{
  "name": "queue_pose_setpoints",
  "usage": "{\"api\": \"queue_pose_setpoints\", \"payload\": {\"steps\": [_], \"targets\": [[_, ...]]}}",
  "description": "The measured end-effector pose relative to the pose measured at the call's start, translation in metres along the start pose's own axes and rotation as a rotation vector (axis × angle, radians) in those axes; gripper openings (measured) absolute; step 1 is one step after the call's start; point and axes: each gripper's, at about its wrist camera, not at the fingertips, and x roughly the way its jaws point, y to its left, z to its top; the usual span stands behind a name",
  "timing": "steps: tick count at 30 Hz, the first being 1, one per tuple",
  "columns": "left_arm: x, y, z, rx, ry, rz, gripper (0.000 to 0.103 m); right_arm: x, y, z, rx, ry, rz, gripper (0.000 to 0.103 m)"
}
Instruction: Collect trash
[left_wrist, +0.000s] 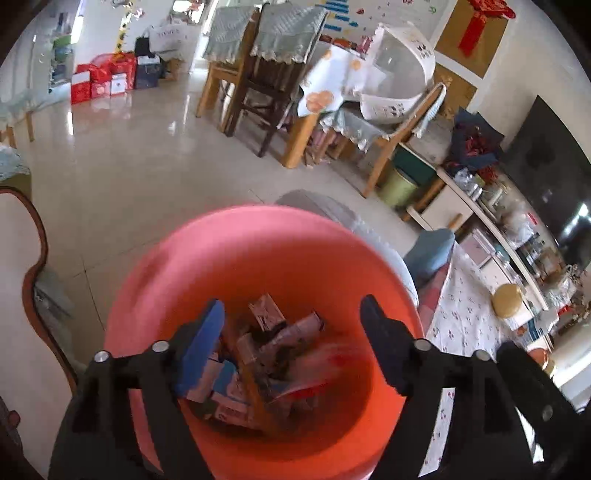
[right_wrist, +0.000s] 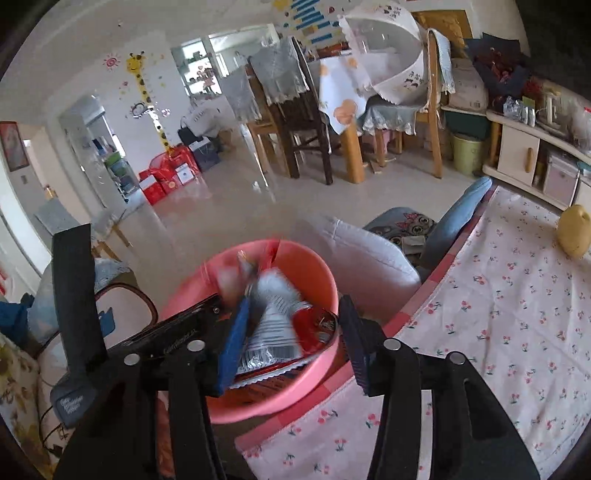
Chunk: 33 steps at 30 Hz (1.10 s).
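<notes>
Pink basin (left_wrist: 236, 258) sits off the counter edge (right_wrist: 498, 295), just beside the cherry-print cloth, low between the counter and a cream armchair (left_wrist: 18, 266). Inside it: a pile of trash (left_wrist: 258, 354), crumpled cartons and wrappers heaped at the bottom, partly blurred.

Left gripper (left_wrist: 291, 328) hangs right over the basin mouth, fingers spread wide, nothing between them; trash visible below through the gap.

Right gripper (right_wrist: 291, 332) is at the basin's near rim by the counter edge, jaws parted. A silver-and-red snack wrapper (right_wrist: 280, 325) shows between the fingers over the basin, blurred; can't tell if the pads touch it.

On the counter cloth further out: a yellow fruit-like object (right_wrist: 574, 230). Beyond the basin: a white cushion (right_wrist: 362, 254), tiled floor (left_wrist: 147, 177), dining chairs (left_wrist: 266, 74) with grey covers.
</notes>
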Motion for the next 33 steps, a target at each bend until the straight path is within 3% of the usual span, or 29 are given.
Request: {"api": "queue_pose_setpoints", "payload": {"steps": [2,3,9,17,25,33], "targets": [[-0.003,-0.006,0.000,0.021,-0.023,0.004,0.086,-0.001,-0.003,-0.004,0.035,-0.014,0.030,0.066],[-0.006,-0.012,-0.001,0.043,-0.033,0.003,0.086,-0.003,-0.006,-0.006,0.044,-0.026,0.019,0.077],[-0.027,-0.054,-0.015,0.197,-0.086,-0.019,0.093,-0.039,-0.037,-0.031,0.103,-0.086,-0.109,0.086],[-0.070,-0.121,-0.051,0.394,-0.208,-0.126,0.097,-0.116,-0.077,-0.077,0.172,-0.175,-0.283,0.087],[-0.125,-0.181,-0.094,0.493,-0.293,-0.235,0.099,-0.196,-0.097,-0.122,0.152,-0.246,-0.500,0.088],[-0.179,-0.217,-0.136,0.596,-0.329,-0.270,0.099,-0.281,-0.106,-0.149,0.205,-0.356,-0.631,0.091]]}}
